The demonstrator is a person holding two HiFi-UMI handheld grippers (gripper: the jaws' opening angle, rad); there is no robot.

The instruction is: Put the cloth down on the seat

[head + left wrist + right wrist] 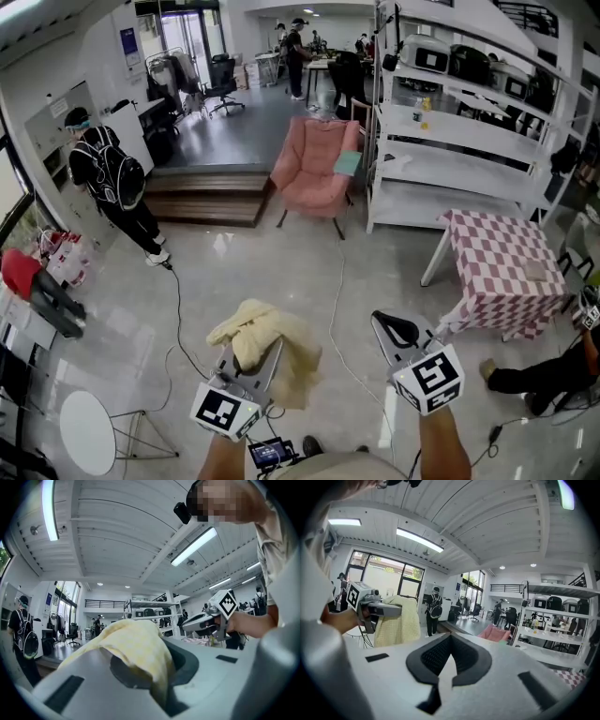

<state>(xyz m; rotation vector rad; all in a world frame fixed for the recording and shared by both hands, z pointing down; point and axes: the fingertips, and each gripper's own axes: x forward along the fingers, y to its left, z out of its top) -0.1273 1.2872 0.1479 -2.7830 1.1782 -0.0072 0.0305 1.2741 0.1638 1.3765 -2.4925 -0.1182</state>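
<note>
A pale yellow cloth (267,347) hangs bunched from my left gripper (248,349), whose jaws are shut on it; the left gripper view shows the cloth (136,644) draped over the closed jaws. My right gripper (395,326) is held level beside it, apart from the cloth, jaws together with nothing between them (449,656). From the right gripper view the cloth (398,620) dangles under the left gripper (384,609). The seat, a pink armchair (314,169), stands well ahead across the floor, also small in the right gripper view (494,632).
A table with a red-checked cloth (502,267) stands at the right, white shelving (450,141) behind it. A person with a backpack (117,187) stands at left by a wooden step (211,192). A cable (337,309) runs over the floor. A round white table (84,431) is near left.
</note>
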